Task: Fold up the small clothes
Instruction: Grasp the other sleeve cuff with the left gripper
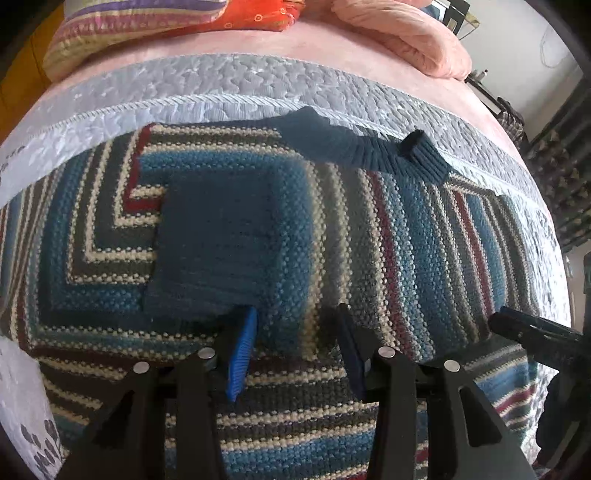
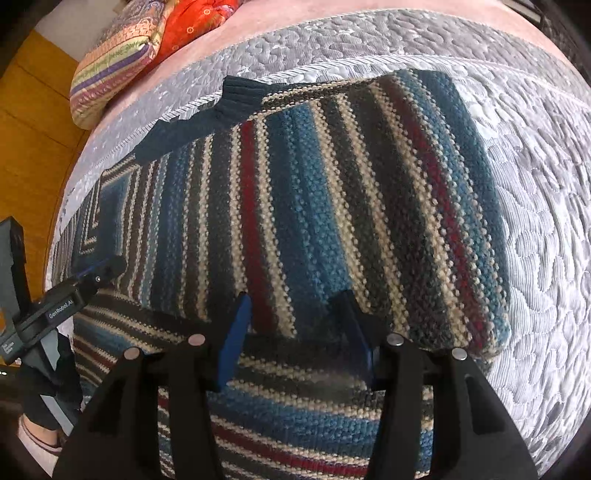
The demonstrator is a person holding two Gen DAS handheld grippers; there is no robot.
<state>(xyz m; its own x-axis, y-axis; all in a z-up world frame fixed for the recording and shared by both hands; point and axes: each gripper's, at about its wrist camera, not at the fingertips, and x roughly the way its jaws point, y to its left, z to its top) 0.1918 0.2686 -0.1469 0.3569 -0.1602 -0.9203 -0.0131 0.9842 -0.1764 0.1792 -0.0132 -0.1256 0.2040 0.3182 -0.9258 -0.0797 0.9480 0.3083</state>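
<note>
A knitted sweater (image 1: 406,229) (image 2: 332,184) in blue, cream, grey and red stripes lies partly folded on the bed's grey quilted cover (image 1: 221,85) (image 2: 535,221). A dark blue ribbed panel (image 1: 221,247) rests on its left half. A dark blue sleeve with a ribbed cuff (image 1: 424,155) (image 2: 236,96) runs along its far edge. My left gripper (image 1: 297,321) hovers open low over the sweater's near part, its left pad beside the ribbed panel's corner. My right gripper (image 2: 295,306) is open over a folded edge of the sweater. Each gripper shows at the edge of the other's view (image 1: 532,332) (image 2: 92,273).
A striped pillow (image 1: 129,33) (image 2: 118,62), an orange cushion (image 1: 251,14) (image 2: 199,22) and a bunched pink blanket (image 1: 406,33) lie at the far side of the bed. A yellow panel (image 2: 29,129) stands left of the bed. A person's socked foot (image 2: 37,439) shows at lower left.
</note>
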